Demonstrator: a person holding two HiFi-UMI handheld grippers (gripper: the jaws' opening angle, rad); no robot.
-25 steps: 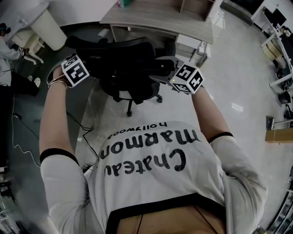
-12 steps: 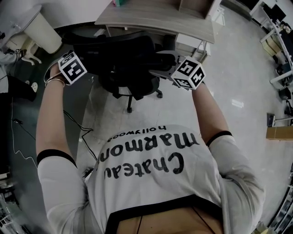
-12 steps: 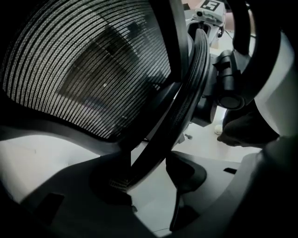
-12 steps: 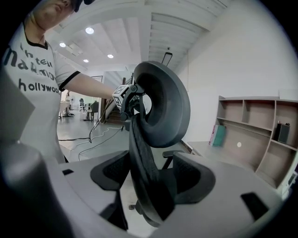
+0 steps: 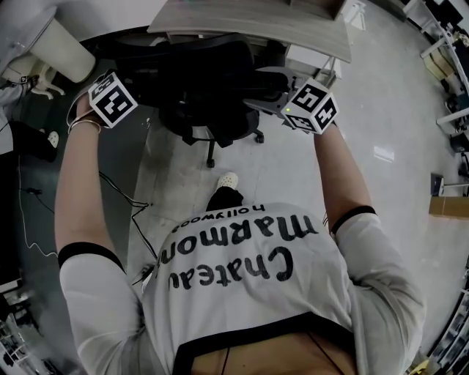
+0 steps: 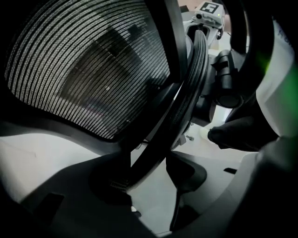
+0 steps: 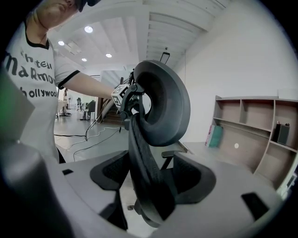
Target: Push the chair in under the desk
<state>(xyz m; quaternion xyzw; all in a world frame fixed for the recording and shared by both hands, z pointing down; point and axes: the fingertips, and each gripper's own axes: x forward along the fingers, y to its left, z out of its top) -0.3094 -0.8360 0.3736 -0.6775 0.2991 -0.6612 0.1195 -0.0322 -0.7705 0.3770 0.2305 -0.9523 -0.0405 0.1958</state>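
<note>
A black mesh office chair [image 5: 209, 73] stands partly under the wooden desk [image 5: 242, 22]. My left gripper [image 5: 135, 88] is at the left side of the backrest. In the left gripper view the backrest's mesh [image 6: 93, 69] fills the frame and its edge runs down between the open jaws of the left gripper [image 6: 146, 179], leaning on the left one. My right gripper [image 5: 253, 88] is at the right side. Its jaws have just been opening, and the backrest's edge [image 7: 144, 186] below the headrest [image 7: 163, 102] stands between the jaws of the right gripper [image 7: 151, 179] with a gap.
A white cylinder [image 5: 62, 47] stands left of the desk. Cables [image 5: 117, 198] trail over the dark floor at the left. A drawer unit [image 5: 311, 62] sits under the desk's right end. Shelves [image 7: 251, 116] rise on the desk. My foot [image 5: 227, 179] is behind the chair.
The chair and both grippers have moved toward the desk, and the chair sits further under it. My foot in a light shoe has come into view behind the chair.
</note>
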